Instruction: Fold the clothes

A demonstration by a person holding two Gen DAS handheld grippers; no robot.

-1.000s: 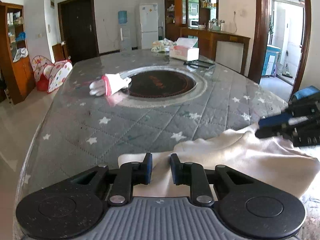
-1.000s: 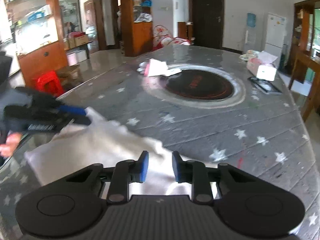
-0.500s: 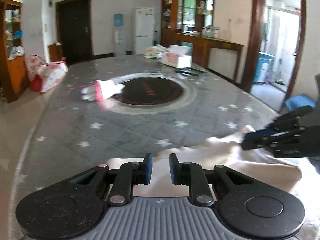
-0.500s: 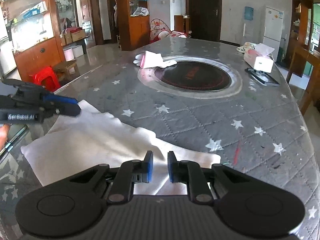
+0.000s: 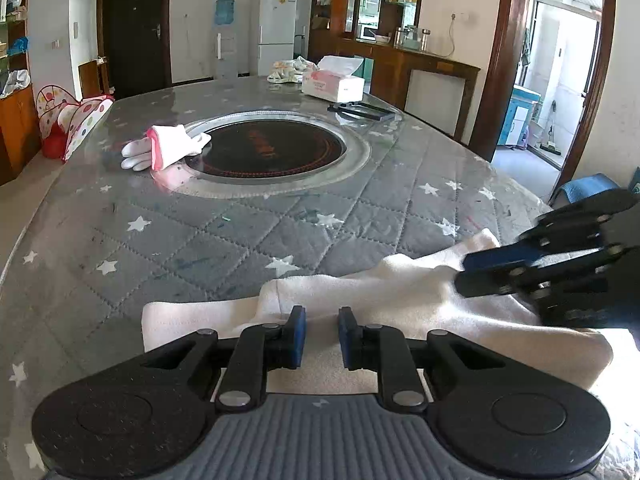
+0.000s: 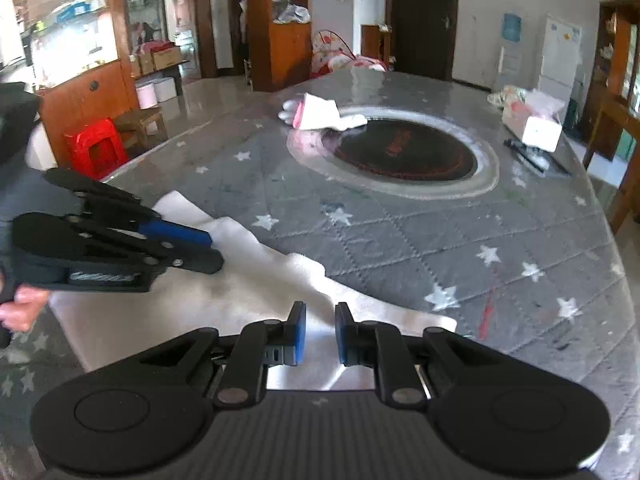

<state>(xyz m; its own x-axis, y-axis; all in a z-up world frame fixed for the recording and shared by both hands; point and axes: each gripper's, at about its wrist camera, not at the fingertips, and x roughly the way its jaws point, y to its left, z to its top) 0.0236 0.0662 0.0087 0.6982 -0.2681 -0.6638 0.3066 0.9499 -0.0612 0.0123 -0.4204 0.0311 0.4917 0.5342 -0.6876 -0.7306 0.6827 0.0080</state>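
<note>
A white cloth (image 5: 400, 300) lies rumpled on the near end of the grey star-quilted table (image 5: 200, 248). My left gripper (image 5: 322, 332) sits at the cloth's near-left part. Its pads are drawn close with fabric bunched between them, and a raised fold runs up to them. The right gripper (image 5: 462, 274) shows at the right of this view, its tips on the cloth's far edge. In the right wrist view my right gripper (image 6: 320, 330) pinches a ridge of the cloth (image 6: 200, 304). The left gripper (image 6: 210, 250) reaches in from the left, held by a hand (image 6: 20, 308).
A round dark hob (image 5: 272, 148) is set into the table's middle, with a pink-and-white glove (image 5: 164, 148) at its left rim. A tissue box (image 5: 336, 82) and a flat black item (image 5: 360, 110) lie at the far end. A red stool (image 6: 96, 148) stands beside the table.
The right gripper's pads have drawn closer together on the cloth. The cloth has wrinkled into ridges by both grippers. The left gripper has shifted a little over the cloth.
</note>
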